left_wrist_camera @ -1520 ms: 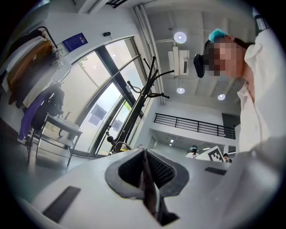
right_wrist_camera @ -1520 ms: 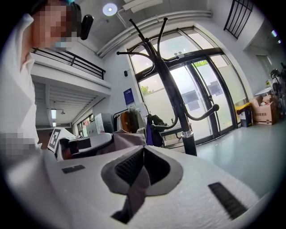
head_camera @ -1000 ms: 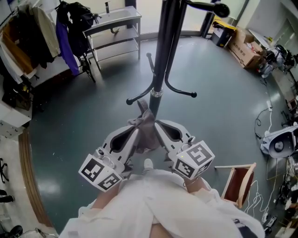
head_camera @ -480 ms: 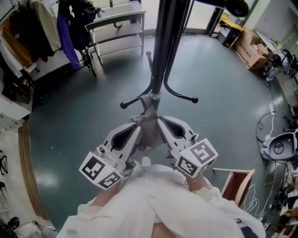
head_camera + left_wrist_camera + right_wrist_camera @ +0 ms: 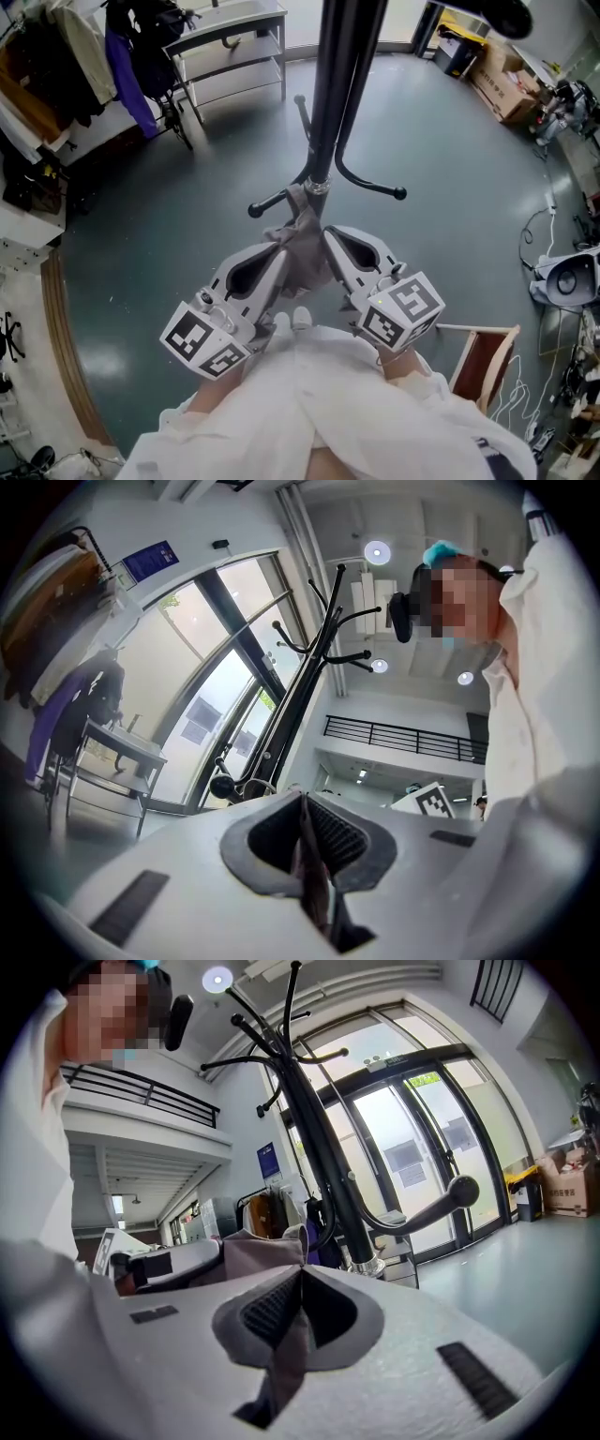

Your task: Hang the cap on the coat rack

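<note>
The left gripper (image 5: pixel 278 251) is clenched on one edge of the grey cap (image 5: pixel 302 255), its jaws pinching a fold of cloth. The right gripper (image 5: pixel 325 236) pinches the opposite edge the same way. The cap hangs between them at frame centre. Just up-frame of it stands the rack (image 5: pixel 333 94), its pole running straight to the top edge. Two low hooks curl out near the cap: the right hook (image 5: pixel 375 190) lies nearer the right gripper, the left hook (image 5: pixel 270 201) nearer the left. Either is close, though a higher hook probably suits a cap better. At upper right sits a box (image 5: pixel 506 89); its contents cannot be made out.
</note>
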Action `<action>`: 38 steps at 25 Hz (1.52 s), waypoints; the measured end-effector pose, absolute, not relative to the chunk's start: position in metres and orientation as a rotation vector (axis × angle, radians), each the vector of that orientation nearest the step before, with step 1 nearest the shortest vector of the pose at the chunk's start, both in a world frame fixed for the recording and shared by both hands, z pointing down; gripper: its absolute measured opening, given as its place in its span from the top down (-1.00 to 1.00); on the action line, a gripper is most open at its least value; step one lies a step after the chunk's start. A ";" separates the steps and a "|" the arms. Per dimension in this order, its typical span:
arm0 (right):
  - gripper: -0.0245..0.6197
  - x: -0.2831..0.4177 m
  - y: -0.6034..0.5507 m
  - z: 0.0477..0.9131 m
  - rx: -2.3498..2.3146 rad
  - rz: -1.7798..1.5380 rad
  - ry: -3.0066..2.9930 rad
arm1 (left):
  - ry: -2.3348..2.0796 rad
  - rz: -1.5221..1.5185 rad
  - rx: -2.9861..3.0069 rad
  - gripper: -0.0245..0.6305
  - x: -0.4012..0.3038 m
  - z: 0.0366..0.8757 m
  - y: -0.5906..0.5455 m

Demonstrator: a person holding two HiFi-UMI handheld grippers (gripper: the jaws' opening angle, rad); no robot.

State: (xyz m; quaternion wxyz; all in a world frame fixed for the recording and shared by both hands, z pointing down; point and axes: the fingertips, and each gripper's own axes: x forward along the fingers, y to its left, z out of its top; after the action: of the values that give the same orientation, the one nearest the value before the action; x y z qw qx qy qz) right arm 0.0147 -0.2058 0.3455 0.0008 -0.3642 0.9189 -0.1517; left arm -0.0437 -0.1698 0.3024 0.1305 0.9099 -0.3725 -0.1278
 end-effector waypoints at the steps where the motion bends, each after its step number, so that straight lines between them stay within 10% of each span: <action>1: 0.91 0.015 -0.206 0.345 -1.149 -0.475 2.879 | -1.079 -0.369 2.650 0.85 -0.045 0.301 -0.170; 38: 0.91 -0.007 -0.205 0.347 -1.235 -0.501 2.820 | -1.222 -0.356 2.752 0.85 -0.117 0.272 -0.151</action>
State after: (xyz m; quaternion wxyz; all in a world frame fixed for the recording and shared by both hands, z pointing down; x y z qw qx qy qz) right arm -0.0067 -0.2049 0.3469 0.0111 -0.3959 0.9041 -0.1608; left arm -0.1166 -0.1511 0.2720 0.0545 0.9063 -0.4024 -0.1172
